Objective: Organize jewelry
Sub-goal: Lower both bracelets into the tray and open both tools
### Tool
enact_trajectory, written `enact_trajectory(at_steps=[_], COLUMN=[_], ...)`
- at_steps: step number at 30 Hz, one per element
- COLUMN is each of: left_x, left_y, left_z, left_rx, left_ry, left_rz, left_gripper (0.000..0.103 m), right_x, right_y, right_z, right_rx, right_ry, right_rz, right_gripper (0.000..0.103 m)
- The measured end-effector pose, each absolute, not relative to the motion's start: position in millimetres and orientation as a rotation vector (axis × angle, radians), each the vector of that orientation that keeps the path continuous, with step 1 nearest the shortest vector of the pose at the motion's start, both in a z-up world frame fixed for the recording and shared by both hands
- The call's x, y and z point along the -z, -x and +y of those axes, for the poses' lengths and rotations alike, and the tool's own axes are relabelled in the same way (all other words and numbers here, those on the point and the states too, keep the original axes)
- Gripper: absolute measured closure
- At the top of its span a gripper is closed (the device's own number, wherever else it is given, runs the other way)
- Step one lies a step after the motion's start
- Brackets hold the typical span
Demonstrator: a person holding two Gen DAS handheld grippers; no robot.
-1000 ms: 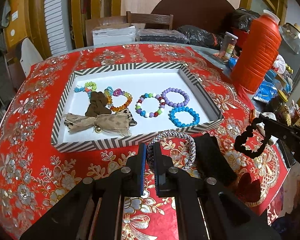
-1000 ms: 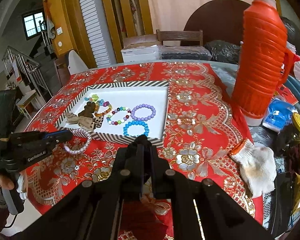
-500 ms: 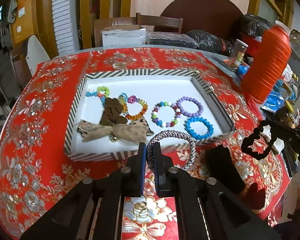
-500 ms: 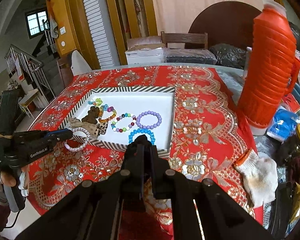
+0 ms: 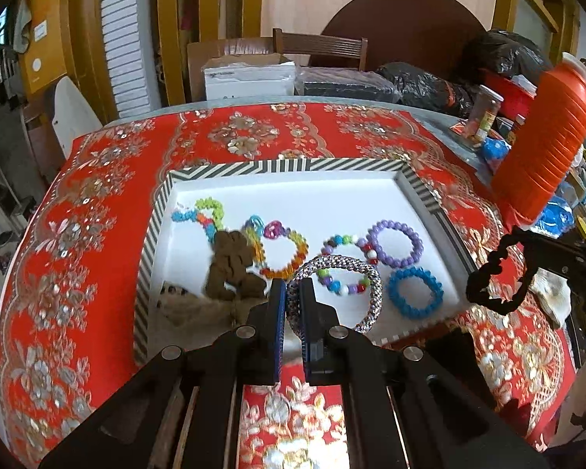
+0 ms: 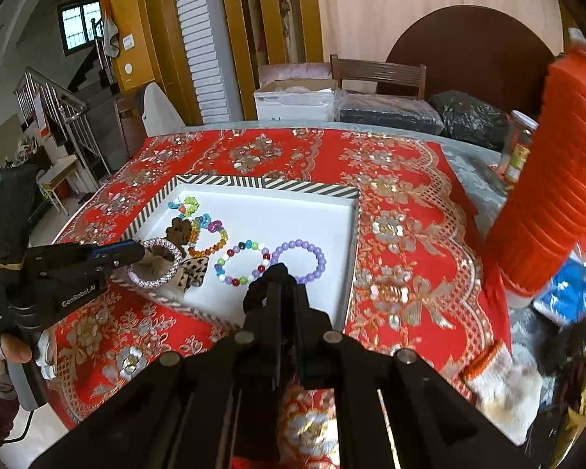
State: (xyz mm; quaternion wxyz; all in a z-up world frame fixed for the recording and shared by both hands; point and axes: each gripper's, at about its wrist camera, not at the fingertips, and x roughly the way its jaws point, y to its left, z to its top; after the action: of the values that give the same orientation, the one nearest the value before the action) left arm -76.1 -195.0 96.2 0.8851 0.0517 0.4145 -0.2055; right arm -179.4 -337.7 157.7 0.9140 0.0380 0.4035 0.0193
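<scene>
The left tongs [image 5: 292,305] pinch a light, springy silver bracelet [image 5: 355,273] by its band. The right tongs [image 6: 287,293] pinch a soft black bracelet [image 5: 496,273] likewise.

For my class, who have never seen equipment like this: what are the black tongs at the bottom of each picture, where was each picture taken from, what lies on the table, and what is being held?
No robot here: a person holds a hand-worked two-finger gripper in each hand, each with a wide-angle camera looking along its fingers. One picture comes from the left gripper, the other from the right gripper.

On the red flowered tablecloth sits a striped-rim tray holding a purple bracelet, a blue bracelet, a multicoloured bead bracelet, an orange bracelet and some brown fabric pieces. An orange flask stands to the right.

The left gripper is shut on a silver woven bracelet, held over the tray. The right gripper is shut on a black bracelet, held beside the tray's right edge.
</scene>
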Motion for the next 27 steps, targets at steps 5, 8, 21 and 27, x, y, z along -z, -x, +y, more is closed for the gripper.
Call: enact_trajectory(at_steps=[5,8,21,27], left_x=[-95.0,-93.6,-57.1,-43.2], left_y=[47.2,25.2,-51.7,-66.4], left_z=[-201.2,-206.5,-246.4,-249.2], left_rx=[0.435,0.442,0.441,0.396], left_ry=[-0.093,-0.069,-0.037,-0.028], left_rz=[0.880,0.896,0.991,1.020], left_gripper=[0.097,0.097,0.097,0.097], right_x=[-152.4,-148.7,-90.6,-67.6], right_y=[143.9,117.2,12.5,-8.3], right_z=[-341.6,-346.4,-376.4,-385.6], right_rx=[-0.033,-0.026,0.031,0.089], right_ry=[-0.056,-0.053,-0.150,-0.140], right_rz=[0.866,0.891,1.022,1.039], right_gripper=[0.098,0.097,0.097,0.098])
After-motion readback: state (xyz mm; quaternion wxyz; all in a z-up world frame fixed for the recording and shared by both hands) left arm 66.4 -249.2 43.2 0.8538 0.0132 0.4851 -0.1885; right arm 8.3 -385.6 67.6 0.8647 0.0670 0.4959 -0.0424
